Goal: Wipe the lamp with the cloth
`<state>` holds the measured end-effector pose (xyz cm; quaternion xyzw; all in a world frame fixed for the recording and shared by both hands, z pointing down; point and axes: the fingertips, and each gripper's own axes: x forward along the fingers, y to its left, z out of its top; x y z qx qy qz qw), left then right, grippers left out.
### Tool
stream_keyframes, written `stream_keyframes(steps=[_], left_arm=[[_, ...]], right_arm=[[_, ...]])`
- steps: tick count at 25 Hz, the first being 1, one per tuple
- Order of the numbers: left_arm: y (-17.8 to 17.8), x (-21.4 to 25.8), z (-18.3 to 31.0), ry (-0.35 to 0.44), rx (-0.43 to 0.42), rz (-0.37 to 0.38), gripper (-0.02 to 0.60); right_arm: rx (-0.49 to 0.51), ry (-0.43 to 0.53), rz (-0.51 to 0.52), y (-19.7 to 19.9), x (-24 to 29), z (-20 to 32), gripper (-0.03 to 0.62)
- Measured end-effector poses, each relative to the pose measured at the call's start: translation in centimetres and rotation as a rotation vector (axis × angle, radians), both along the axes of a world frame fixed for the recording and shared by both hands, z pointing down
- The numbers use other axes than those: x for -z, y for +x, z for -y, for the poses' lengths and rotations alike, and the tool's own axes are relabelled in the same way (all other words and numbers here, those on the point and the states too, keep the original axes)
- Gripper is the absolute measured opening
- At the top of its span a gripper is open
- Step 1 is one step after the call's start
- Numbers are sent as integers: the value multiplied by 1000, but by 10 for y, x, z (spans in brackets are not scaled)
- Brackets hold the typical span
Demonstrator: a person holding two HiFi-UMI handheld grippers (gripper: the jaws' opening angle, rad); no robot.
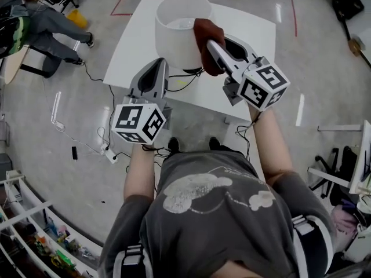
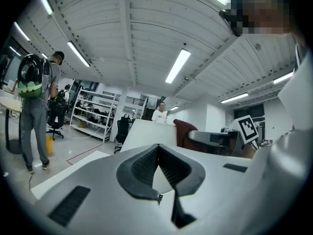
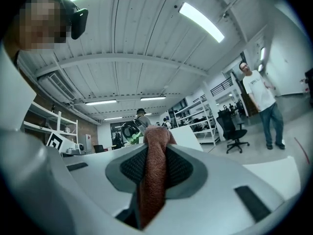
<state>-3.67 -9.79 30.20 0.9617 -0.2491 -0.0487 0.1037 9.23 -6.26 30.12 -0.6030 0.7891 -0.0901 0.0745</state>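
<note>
A white lamp with a drum shade [image 1: 181, 30] stands on a white table [image 1: 255, 36]. A rust-brown cloth [image 1: 205, 39] lies against the shade's right side, with my right gripper [image 1: 212, 45] shut on it. In the right gripper view the cloth [image 3: 153, 180] hangs down between the pads, and the shade [image 3: 188, 135] shows just behind. My left gripper [image 1: 159, 67] sits by the shade's lower left, jaws shut and holding nothing. The left gripper view shows its closed tips [image 2: 157, 147], the shade [image 2: 146, 132], the cloth [image 2: 185, 132] and the right gripper's marker cube [image 2: 248, 127] beyond.
The lamp's black cable [image 1: 186, 77] runs over the table's near edge. Cables and a power strip [image 1: 107, 150] lie on the floor at left. A seated person [image 1: 49, 22] is at far left, shelving [image 1: 35, 236] at bottom left, and a standing person [image 3: 261, 102] further off.
</note>
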Motion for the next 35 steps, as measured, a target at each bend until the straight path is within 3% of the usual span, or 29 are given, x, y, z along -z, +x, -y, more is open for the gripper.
stream_keyframes(steps=[14,25,29,35], left_arm=[[-4,-40,16,-73,-173,35,8],[-13,-63,24,-109,-304,63,8],[-19,-59,30,-94,-335,62,8],[-27,-37,36,-72,-324,26,8]], right_arm=[[-184,-112,109,-10,-75,-17,86],[-341,-252,124,-31,-133,-36,86],[-378,-225,128,-43,-120,-46,86],[-355,-67,90,-53,-55,-43,86]])
